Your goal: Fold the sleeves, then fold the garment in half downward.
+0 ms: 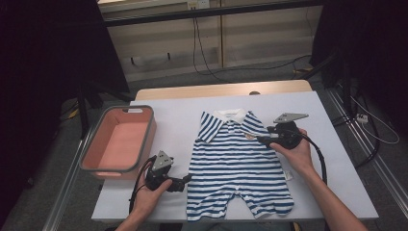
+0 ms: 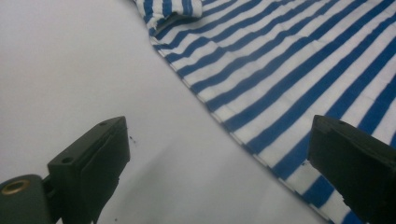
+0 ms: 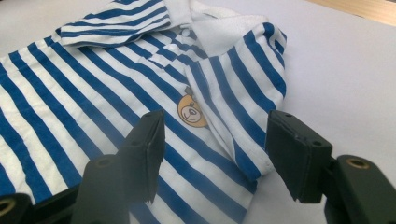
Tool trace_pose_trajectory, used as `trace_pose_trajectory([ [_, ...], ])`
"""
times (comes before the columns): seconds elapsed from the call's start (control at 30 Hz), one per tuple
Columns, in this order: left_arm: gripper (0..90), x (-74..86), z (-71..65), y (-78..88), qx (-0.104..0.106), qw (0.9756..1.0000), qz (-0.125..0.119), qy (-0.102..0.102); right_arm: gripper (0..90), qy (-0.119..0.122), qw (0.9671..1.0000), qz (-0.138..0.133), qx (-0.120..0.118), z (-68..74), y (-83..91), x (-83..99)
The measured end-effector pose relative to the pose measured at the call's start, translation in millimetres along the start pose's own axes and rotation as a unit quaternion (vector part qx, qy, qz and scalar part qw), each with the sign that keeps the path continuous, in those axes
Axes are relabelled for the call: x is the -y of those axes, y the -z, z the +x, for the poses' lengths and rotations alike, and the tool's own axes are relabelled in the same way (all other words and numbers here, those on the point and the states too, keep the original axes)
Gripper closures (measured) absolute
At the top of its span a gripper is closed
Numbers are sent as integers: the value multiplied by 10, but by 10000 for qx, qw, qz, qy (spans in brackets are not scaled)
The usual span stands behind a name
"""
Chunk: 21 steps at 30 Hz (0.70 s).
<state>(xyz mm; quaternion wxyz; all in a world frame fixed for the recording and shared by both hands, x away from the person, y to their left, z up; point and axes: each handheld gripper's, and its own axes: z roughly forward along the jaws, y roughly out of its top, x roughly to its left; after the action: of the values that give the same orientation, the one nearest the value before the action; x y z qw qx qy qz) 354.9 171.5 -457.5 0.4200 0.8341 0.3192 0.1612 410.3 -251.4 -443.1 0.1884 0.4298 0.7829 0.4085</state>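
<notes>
Nearest the camera, the person's forearms come in over the table edge, and the left gripper sits low beside the striped romper, jaws spread wide with nothing between them; in the left gripper view one jaw stands over bare white table cover and the other over the garment's side hem, so it looks poised rather than gripping. The romper itself lies flat on its back in the middle of the table, legs toward the person, collar away, and both short sleeves look turned in over the chest. Further up, the right gripper hovers at the garment's shoulder on the person's right, jaws apart and empty; the right gripper view shows them straddling the folded-in sleeve with the little bear badge just ahead, not pressing on cloth. So the sleeve folds appear to be done, and the folding of the body and legs looks left to do. Off to the left and farther back, the pink bin stands empty, presumably where the folded piece is meant to end up
</notes>
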Motion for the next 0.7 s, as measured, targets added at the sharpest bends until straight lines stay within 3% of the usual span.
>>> trace_pose_trajectory([
  [0.13, 61, -90, 66, -67, -108, 9998, -148, 19, 370, -16, 10000, 26, 54, -17, -32, -6],
  [0.33, 55, -259, 105, -110, -47, 9989, -459, 59, 339, -108, 9998, -52, 139, -92, -52, -85],
  [0.47, 46, -408, 182, -239, -44, 9992, -398, 17, 322, -160, 9997, -10, 195, -154, -123, -136],
  [0.7, 57, -643, 347, -548, -71, 9996, -228, 161, 336, -104, 9994, -69, 337, -239, -189, -325],
])
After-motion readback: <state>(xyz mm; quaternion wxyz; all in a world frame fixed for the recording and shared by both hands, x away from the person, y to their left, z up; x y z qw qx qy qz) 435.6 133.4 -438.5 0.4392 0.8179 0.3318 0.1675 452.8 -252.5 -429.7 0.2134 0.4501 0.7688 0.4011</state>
